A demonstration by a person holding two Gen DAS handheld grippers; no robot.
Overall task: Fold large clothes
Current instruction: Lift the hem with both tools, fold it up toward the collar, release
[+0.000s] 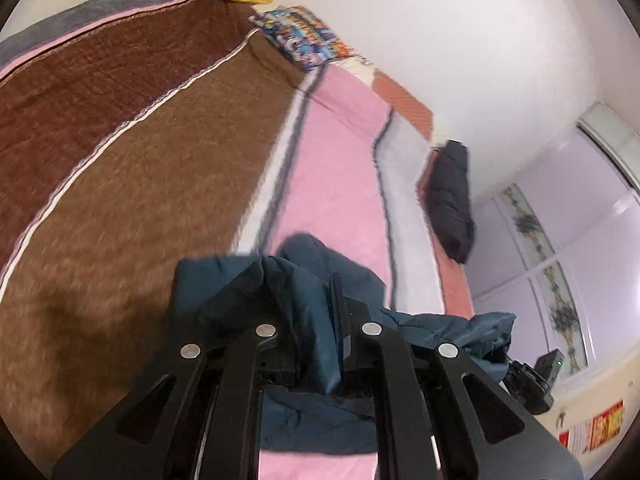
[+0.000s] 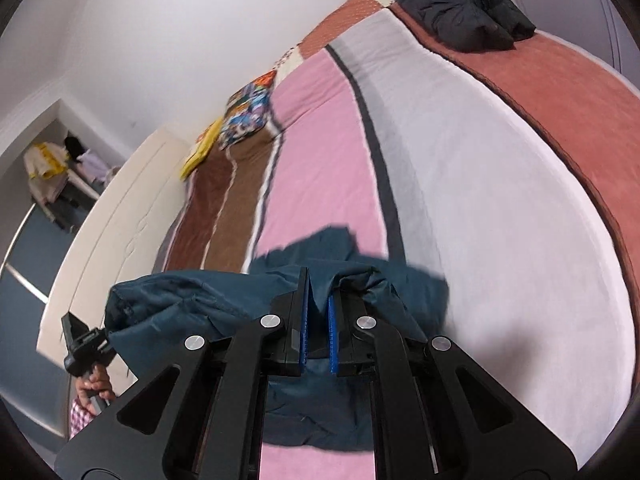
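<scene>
A dark teal garment (image 1: pixel 296 284) hangs bunched between both grippers above the striped bed. My left gripper (image 1: pixel 304 300) is shut on a fold of it; cloth fills the gap between the fingers. My right gripper (image 2: pixel 319 312) is shut on another fold (image 2: pixel 360 280), with a thin layer pinched between the blue pads (image 2: pixel 333 332). In the right wrist view the left gripper (image 2: pixel 86 344) shows at the lower left, gripping the garment's other end (image 2: pixel 160 300). The garment drapes down over the pink stripe of the bed.
The bed (image 2: pixel 500 184) has brown, pink, white and rust stripes. A black puffer jacket (image 2: pixel 460 8) lies at its far end. Colourful and yellow pillows (image 1: pixel 300 36) sit against the white wall. A wardrobe with glass doors (image 1: pixel 560 240) stands at the right.
</scene>
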